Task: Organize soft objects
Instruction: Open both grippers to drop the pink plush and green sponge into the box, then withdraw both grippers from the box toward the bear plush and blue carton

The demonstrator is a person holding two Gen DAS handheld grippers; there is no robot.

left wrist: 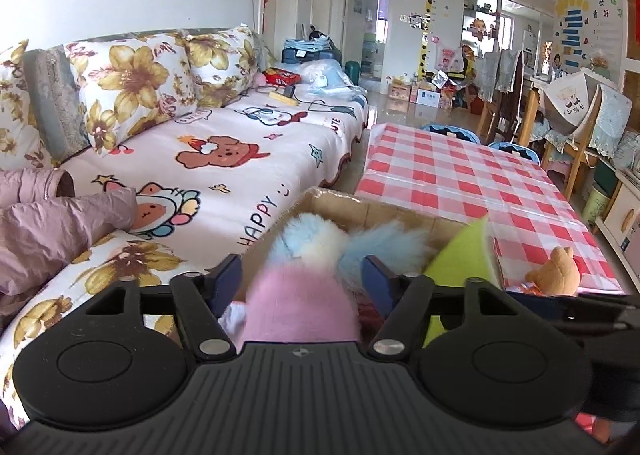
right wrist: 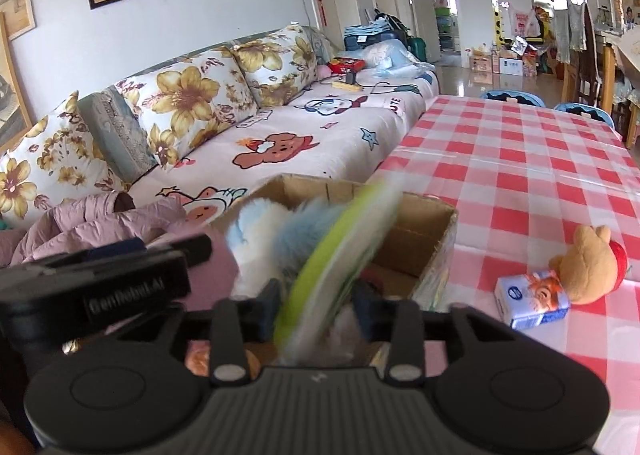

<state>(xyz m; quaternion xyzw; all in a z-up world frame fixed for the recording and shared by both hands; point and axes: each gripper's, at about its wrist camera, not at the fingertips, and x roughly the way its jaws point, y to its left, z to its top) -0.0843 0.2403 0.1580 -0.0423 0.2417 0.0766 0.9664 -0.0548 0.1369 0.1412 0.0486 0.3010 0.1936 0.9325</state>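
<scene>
As seen from both wrist views: cardboard box (right wrist: 416, 243) open-topped, at near left corner of worktop (right wrist: 520, 159) with red-and-white check cover, beside sofa (left wrist: 224, 159).

Left claw (left wrist: 302, 267): spread wide, positioned above near left part of box. Pink plush (left wrist: 300, 307) between fingers; pads apparently clear of it on both sides. Not pinched.

Right claw (right wrist: 316, 291): partly spread, positioned above near right part of box. Flat green soft item (right wrist: 340, 247) between fingers, tilted, upper edge leaning to far right, motion-blurred. No pad contact discernible.

Box contents: fluffy blue-and-white plush (left wrist: 316, 235) at far left, with pink plush and green item nearer. Further contents below too obscured to identify.

Right of box, on worktop: brown teddy bear (right wrist: 588, 267) lying down, touching small blue-and-white carton (right wrist: 532, 299) on its near left side.

On sofa, left of box: crumpled mauve padded jacket (left wrist: 52, 231).
</scene>
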